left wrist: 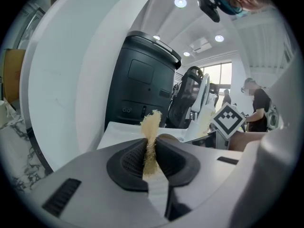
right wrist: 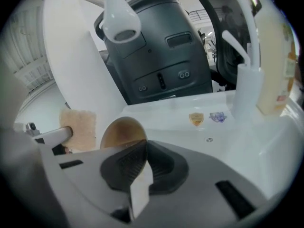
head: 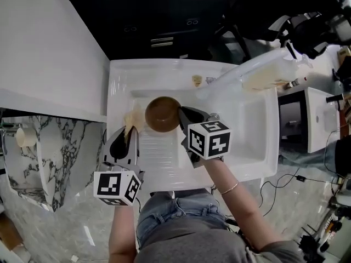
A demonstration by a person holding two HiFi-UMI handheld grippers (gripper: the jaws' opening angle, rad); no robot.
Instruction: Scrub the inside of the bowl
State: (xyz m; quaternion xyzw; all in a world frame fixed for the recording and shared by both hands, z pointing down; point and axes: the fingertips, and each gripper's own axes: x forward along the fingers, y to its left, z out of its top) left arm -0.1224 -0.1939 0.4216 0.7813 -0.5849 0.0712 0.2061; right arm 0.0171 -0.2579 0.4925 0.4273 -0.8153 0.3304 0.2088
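A brown bowl (head: 163, 114) stands tilted on its side in the white sink (head: 252, 125). My right gripper (head: 182, 115) is shut on the bowl's rim at its right side. In the right gripper view the bowl (right wrist: 123, 133) shows its tan inside just beyond the pinching jaws of that gripper (right wrist: 142, 158). My left gripper (head: 131, 131) sits left of the bowl, shut on a thin tan scrubbing pad (head: 133, 119). The pad (left wrist: 151, 137) sticks up from between the closed jaws of that gripper (left wrist: 151, 156). It hangs beside the bowl (right wrist: 78, 127), outside it.
A pump bottle of yellowish soap (head: 269, 73) lies across the sink's back right corner. A white faucet spout (right wrist: 116, 18) hangs above the basin. The sink floor is ribbed (head: 159, 155). A white wall panel (head: 49, 48) rises on the left.
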